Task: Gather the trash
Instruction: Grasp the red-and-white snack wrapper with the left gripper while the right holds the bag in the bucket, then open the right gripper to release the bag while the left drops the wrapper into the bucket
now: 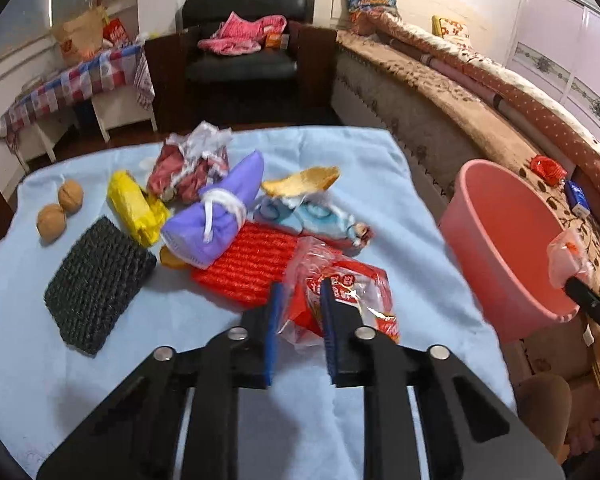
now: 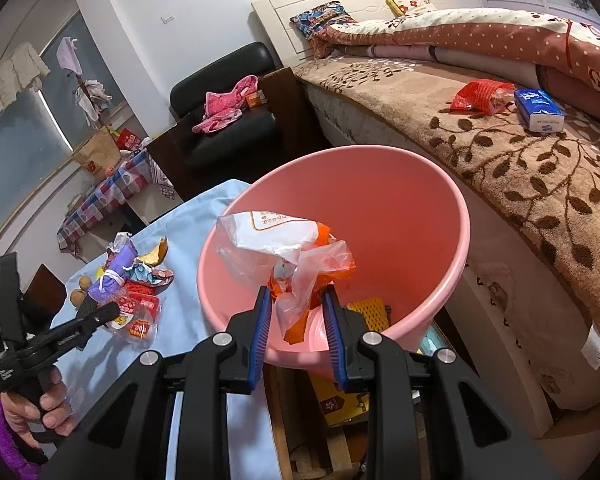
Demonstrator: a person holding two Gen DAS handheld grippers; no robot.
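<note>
A red-and-clear snack wrapper [image 1: 352, 280] lies at the near right of the pile on the blue-covered table [image 1: 400, 168]. My left gripper [image 1: 302, 300] is shut on its near end, with the blue pads on either side of the crinkled plastic. From the right wrist view, this gripper [image 2: 100, 314] reaches onto the same wrapper [image 2: 140, 316]. My right gripper [image 2: 294, 300] is shut on a clear-and-orange plastic bag [image 2: 276, 236], which it holds over the mouth of the pink bucket [image 2: 440, 184]. The bucket [image 1: 496, 280] stands off the table's right edge.
The pile holds a yellow wrapper [image 1: 136, 208], a purple tied bundle [image 1: 216, 220], a red scourer [image 1: 252, 264], a black scourer [image 1: 96, 284], two walnuts [image 1: 60, 208], a peel [image 1: 300, 180] and crumpled wrappers [image 1: 192, 160]. A bed [image 2: 520, 160] runs along the right. A black armchair [image 1: 240, 28] stands behind.
</note>
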